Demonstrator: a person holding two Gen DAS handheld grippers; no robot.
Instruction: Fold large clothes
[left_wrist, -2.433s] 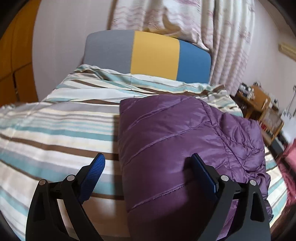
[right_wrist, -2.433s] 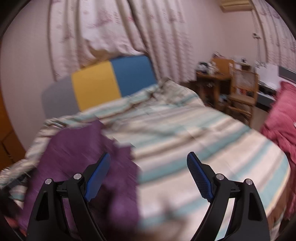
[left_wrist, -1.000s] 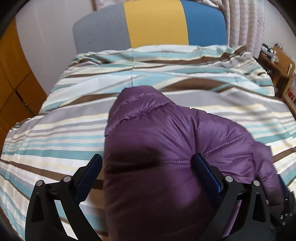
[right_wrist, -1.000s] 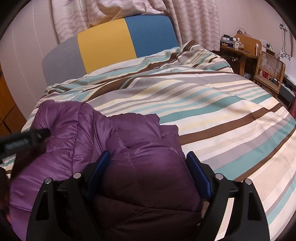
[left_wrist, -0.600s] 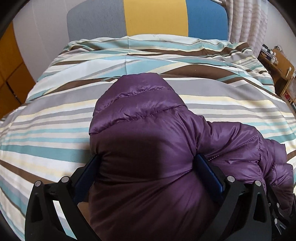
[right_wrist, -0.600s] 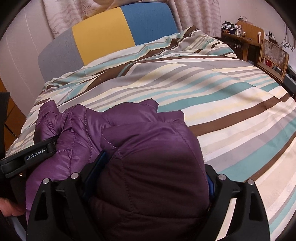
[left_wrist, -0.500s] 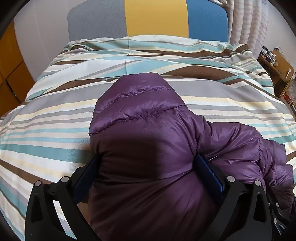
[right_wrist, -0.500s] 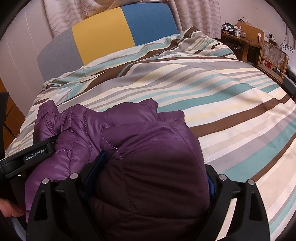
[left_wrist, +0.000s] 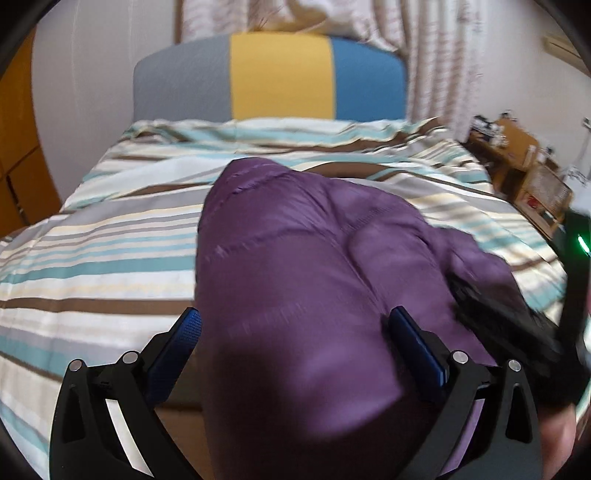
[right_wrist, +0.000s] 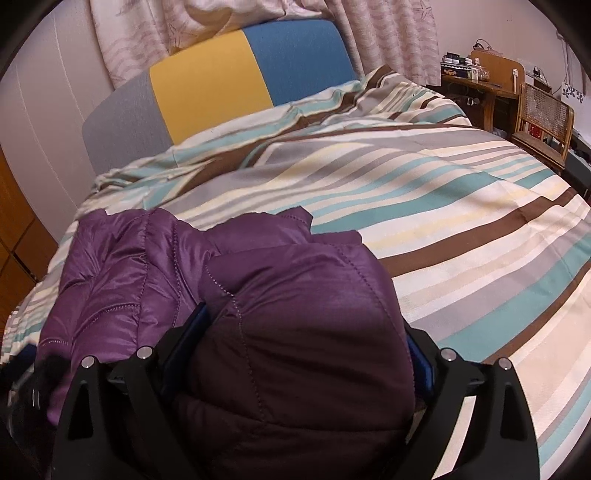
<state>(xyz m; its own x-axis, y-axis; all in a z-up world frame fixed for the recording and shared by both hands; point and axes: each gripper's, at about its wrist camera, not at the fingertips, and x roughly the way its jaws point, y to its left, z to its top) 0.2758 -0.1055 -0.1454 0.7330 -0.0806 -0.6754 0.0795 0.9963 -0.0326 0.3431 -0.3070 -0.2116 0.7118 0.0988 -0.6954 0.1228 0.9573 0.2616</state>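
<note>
A purple quilted puffer jacket (left_wrist: 295, 266) lies bunched on the striped bed cover (left_wrist: 92, 251). My left gripper (left_wrist: 295, 332) is open, its blue fingers spread wide, with a thick bulge of the jacket filling the gap between them. My right gripper (right_wrist: 295, 343) is also open, with another bulge of the jacket (right_wrist: 295, 314) between its fingers, which are partly hidden by the fabric. The right gripper's black body shows at the right edge of the left wrist view (left_wrist: 517, 332).
A headboard (left_wrist: 280, 74) in grey, yellow and blue stands at the bed's far end, curtains behind it. A wooden desk (right_wrist: 476, 81) and a cane chair (right_wrist: 543, 118) stand right of the bed. Orange-brown cupboard doors (left_wrist: 14, 147) are at the left.
Both grippers came down onto the jacket, which now fills their open jaws. In the last half second the left view tilted up and blurred, and the jacket bulge shifted.
</note>
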